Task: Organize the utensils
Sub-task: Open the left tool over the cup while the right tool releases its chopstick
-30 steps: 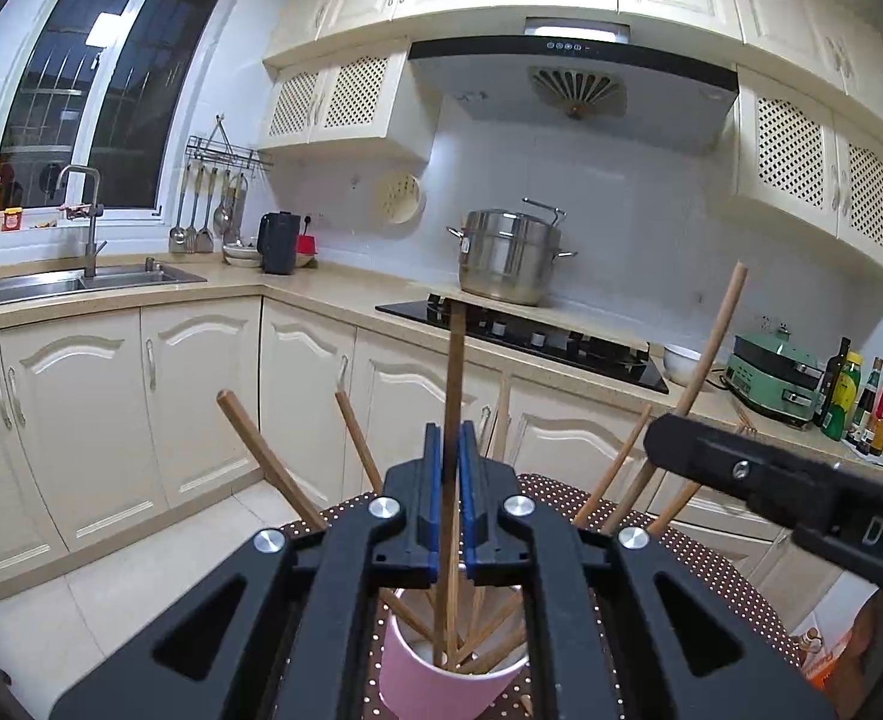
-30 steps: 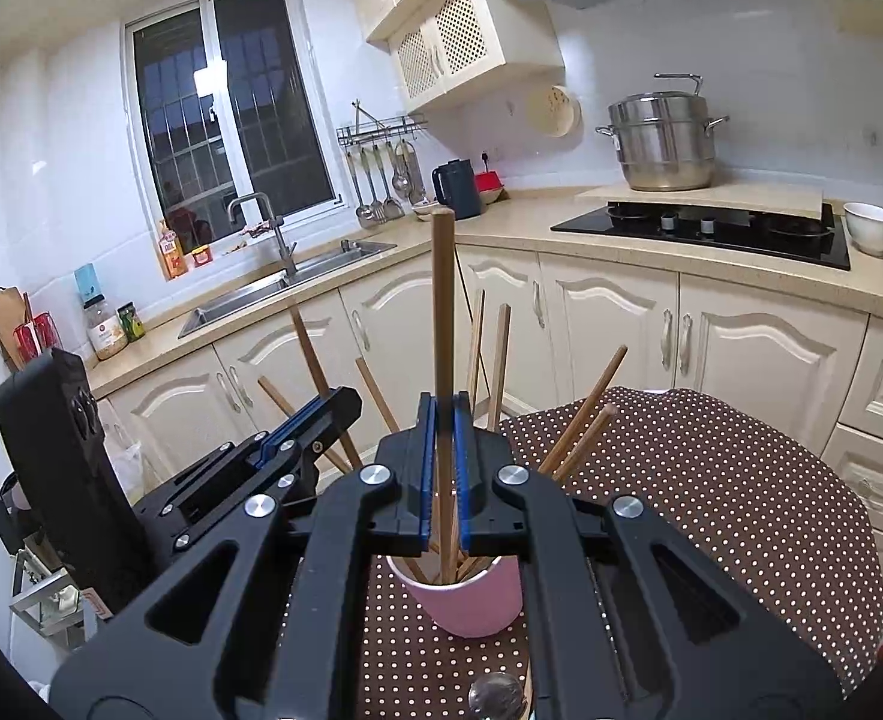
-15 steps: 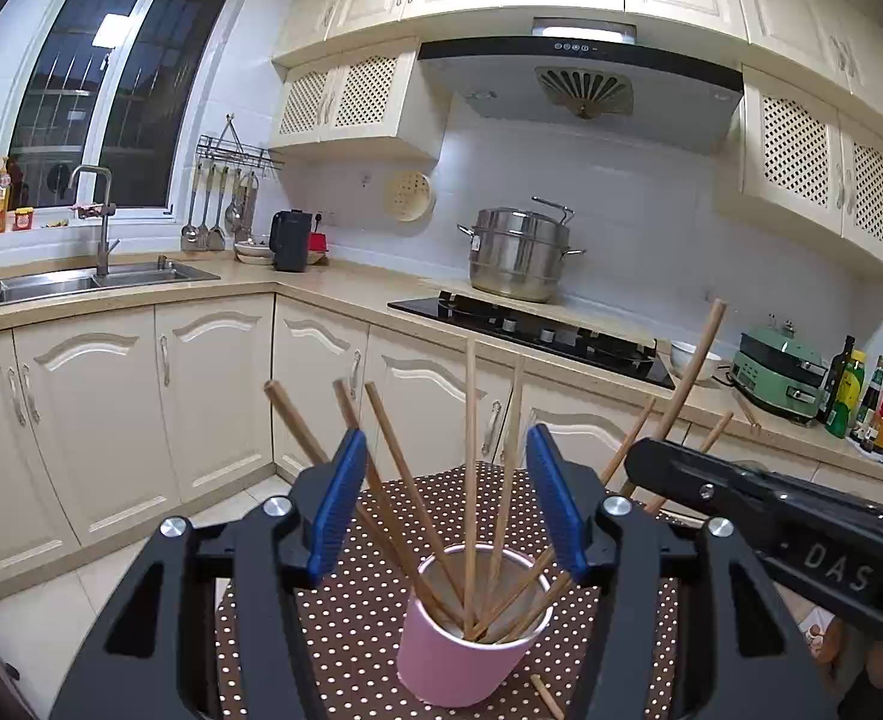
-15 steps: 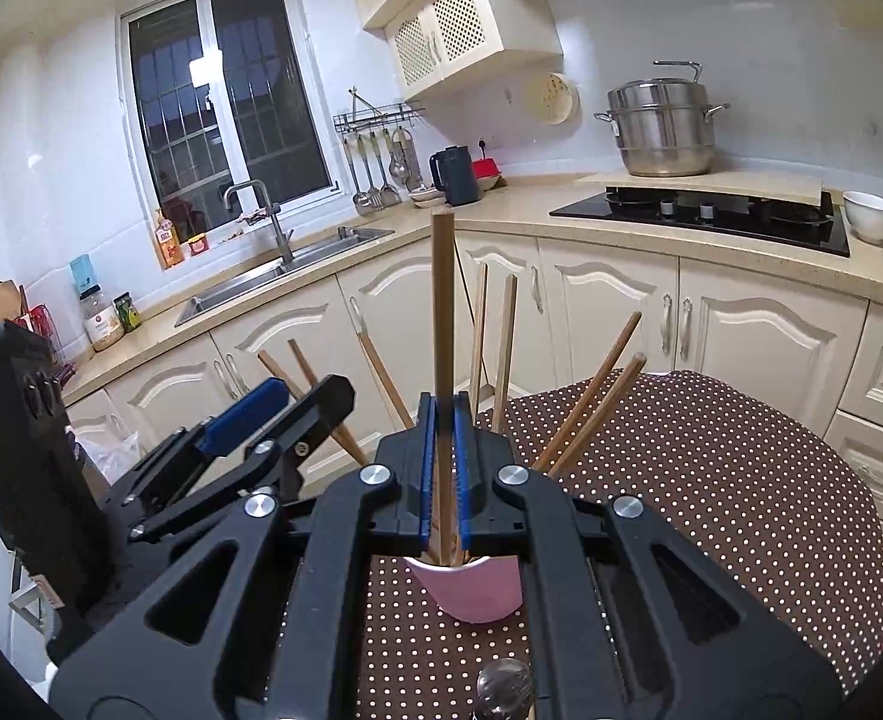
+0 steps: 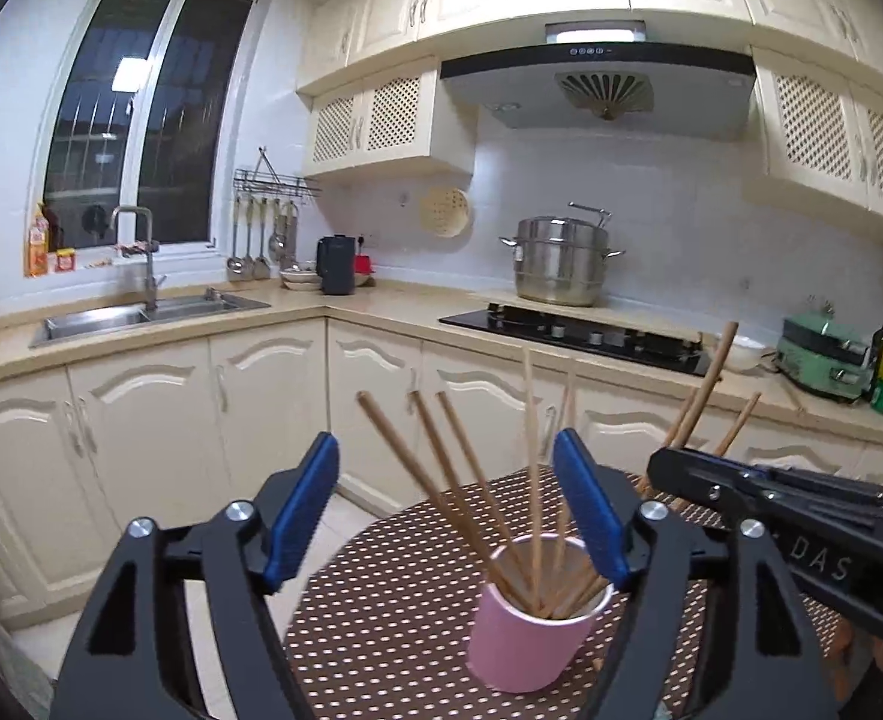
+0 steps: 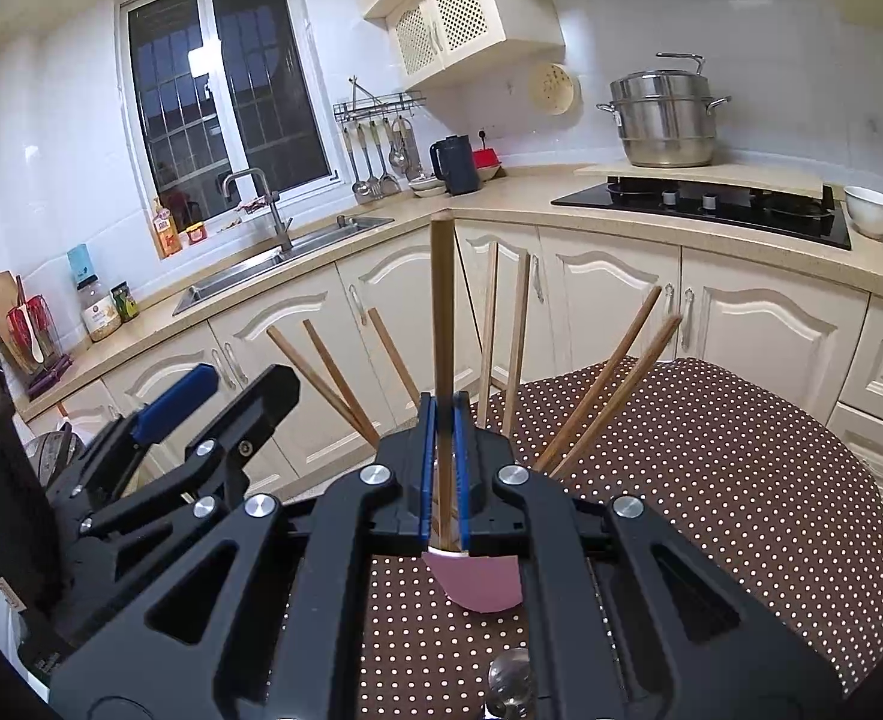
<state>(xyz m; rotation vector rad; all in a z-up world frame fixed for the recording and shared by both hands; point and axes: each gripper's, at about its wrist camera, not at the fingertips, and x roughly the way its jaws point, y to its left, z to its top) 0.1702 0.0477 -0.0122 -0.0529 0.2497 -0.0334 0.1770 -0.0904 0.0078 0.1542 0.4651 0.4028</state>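
Change: left gripper (image 5: 452, 510) has just been opening; it gripped a chopstick a second ago, now its jaws stand spread with nothing between the pads.
Right gripper (image 6: 443, 468): pinching one upright chopstick (image 6: 441, 312), as before.
Cup (image 5: 525, 642): pink, one, on the dotted cloth (image 5: 381, 618), about ten chopsticks leaning inside.
Room: kitchen, cream cabinets, sink (image 5: 141, 315), hob, one steel pot (image 5: 558, 267).

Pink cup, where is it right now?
In the left wrist view the pink cup stands low and right of centre on the dotted table, holding chopsticks, just beyond the open left gripper.
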